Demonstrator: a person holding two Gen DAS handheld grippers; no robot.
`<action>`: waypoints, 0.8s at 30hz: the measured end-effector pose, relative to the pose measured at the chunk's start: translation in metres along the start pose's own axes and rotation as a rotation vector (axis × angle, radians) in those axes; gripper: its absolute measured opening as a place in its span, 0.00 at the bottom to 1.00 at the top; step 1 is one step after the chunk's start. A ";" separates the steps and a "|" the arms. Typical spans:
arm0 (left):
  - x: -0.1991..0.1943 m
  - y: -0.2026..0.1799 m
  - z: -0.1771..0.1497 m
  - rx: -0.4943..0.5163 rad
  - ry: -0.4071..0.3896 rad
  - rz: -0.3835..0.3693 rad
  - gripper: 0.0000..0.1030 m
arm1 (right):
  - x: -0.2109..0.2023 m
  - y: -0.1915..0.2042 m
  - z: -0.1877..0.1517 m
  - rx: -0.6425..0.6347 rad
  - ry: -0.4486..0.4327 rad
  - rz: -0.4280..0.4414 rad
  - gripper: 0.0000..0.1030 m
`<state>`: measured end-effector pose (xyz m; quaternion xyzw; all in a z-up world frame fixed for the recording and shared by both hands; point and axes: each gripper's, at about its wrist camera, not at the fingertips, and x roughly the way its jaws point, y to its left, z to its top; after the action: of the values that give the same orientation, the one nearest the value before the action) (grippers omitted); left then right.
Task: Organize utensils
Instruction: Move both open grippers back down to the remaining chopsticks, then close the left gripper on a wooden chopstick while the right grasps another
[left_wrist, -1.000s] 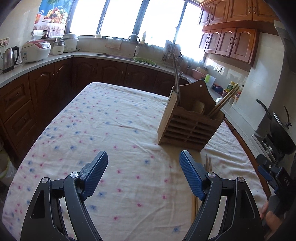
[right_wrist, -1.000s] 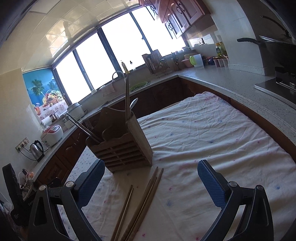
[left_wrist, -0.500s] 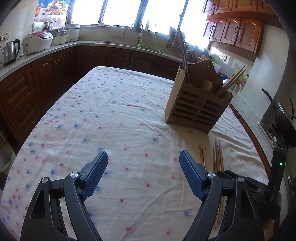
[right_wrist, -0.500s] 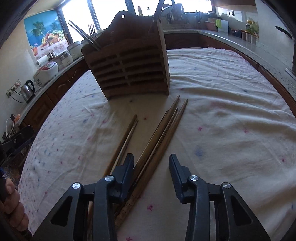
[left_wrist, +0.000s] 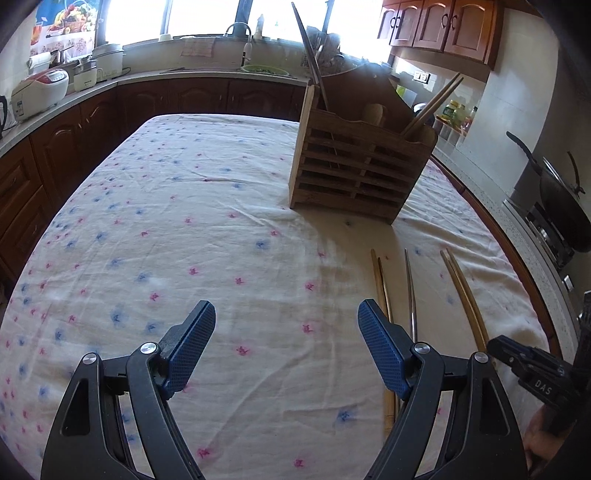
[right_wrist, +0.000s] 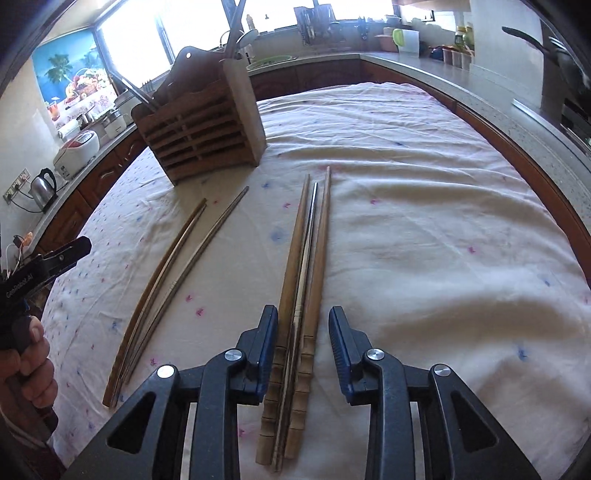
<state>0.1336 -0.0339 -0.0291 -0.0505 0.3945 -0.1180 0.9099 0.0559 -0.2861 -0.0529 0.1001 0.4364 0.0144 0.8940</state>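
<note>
The right hand-held gripper (right_wrist: 303, 347) straddles the thick ends of a bundle of chopsticks (right_wrist: 308, 254) lying on the table (right_wrist: 424, 229), their long axis running straight ahead of it toward the wooden utensil holder (right_wrist: 207, 129). Its jaws are closing, the near pad seemingly at the wood, the other not yet touching. The left hand-held gripper (left_wrist: 286, 343) hangs wide open and empty, the chopsticks off to its right.
</note>
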 end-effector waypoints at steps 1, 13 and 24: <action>0.004 -0.005 0.002 0.013 0.009 -0.002 0.79 | -0.002 -0.003 0.002 0.012 -0.011 0.006 0.31; 0.056 -0.065 0.029 0.206 0.097 -0.015 0.57 | 0.029 0.002 0.056 0.020 -0.043 0.047 0.20; 0.078 -0.070 0.021 0.262 0.151 -0.048 0.37 | 0.061 -0.001 0.065 0.026 0.019 0.063 0.15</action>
<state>0.1882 -0.1211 -0.0570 0.0680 0.4419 -0.1937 0.8732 0.1442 -0.2912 -0.0617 0.1254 0.4416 0.0375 0.8876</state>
